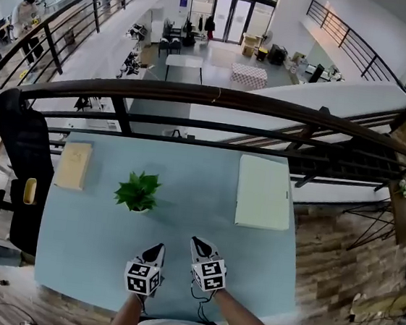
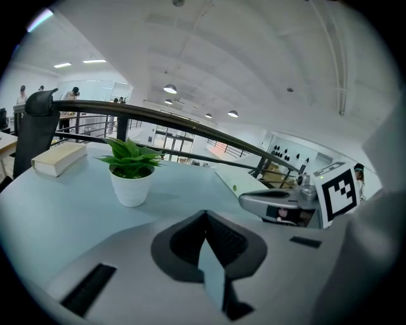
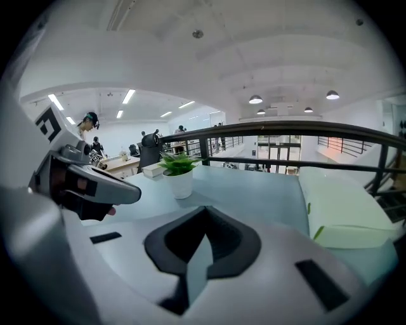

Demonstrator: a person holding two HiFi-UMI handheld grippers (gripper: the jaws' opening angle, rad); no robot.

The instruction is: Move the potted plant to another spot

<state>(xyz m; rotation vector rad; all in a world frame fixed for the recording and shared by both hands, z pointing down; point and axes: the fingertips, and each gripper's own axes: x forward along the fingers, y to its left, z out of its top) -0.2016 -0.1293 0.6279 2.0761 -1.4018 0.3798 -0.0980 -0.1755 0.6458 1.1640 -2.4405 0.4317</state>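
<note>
The potted plant (image 1: 138,191) stands upright on the light blue worktop (image 1: 181,225), in its left-middle part. It is between a book (image 1: 74,164) near the left edge and a pale flat pad (image 1: 264,192) on the right side, and it is well apart from both. Nothing touches the pot.

The left claw (image 1: 156,250) and the right claw (image 1: 199,244) are side by side near the front edge of the worktop, on the person's side of the plant and apart from it. In the left gripper view the two jaws of that claw are pressed together and nothing is between them. In the right gripper view it is the same: the jaws are fully closed and empty. Both point toward the plant, which stands a little to the left in front of them.

About the progress, I judge that no carrying is under way at this moment, because no claw has the pot. The pictures do not tell whether this spot is the plant's first place or already its new one. If it is the first place, the whole task is left: open a claw, reach the pot, grip it, lift it and set it down elsewhere.
</note>
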